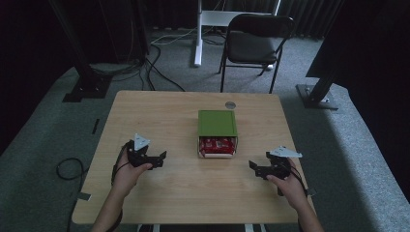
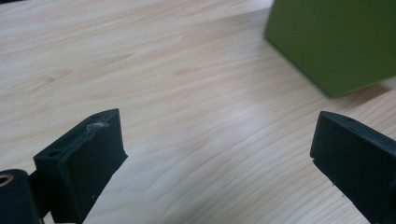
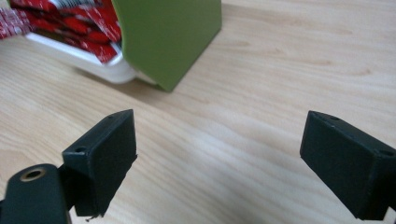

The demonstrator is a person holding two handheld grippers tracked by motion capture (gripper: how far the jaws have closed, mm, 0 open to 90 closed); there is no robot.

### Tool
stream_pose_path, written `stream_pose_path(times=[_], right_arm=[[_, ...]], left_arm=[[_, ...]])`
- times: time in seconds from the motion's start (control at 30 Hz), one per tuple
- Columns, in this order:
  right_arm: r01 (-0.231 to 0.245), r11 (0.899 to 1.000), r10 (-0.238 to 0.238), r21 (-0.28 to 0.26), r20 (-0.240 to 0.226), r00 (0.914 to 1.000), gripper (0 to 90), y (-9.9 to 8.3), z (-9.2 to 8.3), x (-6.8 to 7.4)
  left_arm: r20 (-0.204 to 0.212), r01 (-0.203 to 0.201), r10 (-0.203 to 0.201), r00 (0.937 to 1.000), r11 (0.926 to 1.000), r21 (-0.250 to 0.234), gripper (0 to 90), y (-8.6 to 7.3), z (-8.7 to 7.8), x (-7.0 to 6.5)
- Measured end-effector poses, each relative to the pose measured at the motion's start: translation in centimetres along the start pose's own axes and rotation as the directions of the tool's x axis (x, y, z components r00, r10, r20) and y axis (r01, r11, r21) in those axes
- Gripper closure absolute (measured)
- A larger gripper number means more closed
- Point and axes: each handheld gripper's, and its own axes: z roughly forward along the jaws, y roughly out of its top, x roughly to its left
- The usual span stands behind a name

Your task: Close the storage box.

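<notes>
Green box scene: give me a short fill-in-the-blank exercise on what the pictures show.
1. The lid of the box is ____ in colour.
2. The packets in the box's white tray are ____.
3. The left tool and the right tool both have their jaws ____.
4. The box stands on a ____ table.

Missing words: green; red; open; wooden

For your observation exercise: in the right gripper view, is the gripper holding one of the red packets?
No: the right gripper is open over bare table, with the red packets lying apart in their tray.
</notes>
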Motion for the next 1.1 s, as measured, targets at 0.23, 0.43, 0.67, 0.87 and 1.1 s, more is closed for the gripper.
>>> stream_pose_path(times=[0.23, 0.43, 0.67, 0.87, 1.1], right_arm=[[-0.006, 1.000, 0.006, 0.026, 0.005, 1.0000, 10.5, -1.4, -0.3, -0.2], [-0.008, 0.999, 0.008, 0.036, 0.015, 0.9999, 10.5, -2.1, -0.6, -0.4], [-0.001, 0.998, -0.001, 0.058, 0.033, 0.9994, 10.5, -3.2, -1.1, -0.6], [-0.010, 0.997, 0.007, 0.071, 0.049, 0.9988, 10.5, -4.0, -1.6, -1.1], [-0.020, 0.996, 0.015, 0.090, 0.060, 0.9981, 10.4, -4.7, -1.9, -1.3]], left_arm=[[-0.050, 0.051, -0.051, 0.9975, 0.9987, 0.006, 3.9, -1.8, -0.7, 1.3], [-0.099, 0.102, -0.099, 0.9901, 0.9947, 0.018, 3.9, -3.3, -1.3, 2.5], [-0.151, 0.139, -0.131, 0.9799, 0.9892, 0.047, 3.9, -5.1, -2.1, 3.6], [-0.190, 0.174, -0.160, 0.9687, 0.9829, 0.059, 3.9, -6.3, -2.7, 4.4], [-0.239, 0.203, -0.177, 0.9548, 0.9754, 0.087, 3.9, -7.6, -3.6, 5.1]])
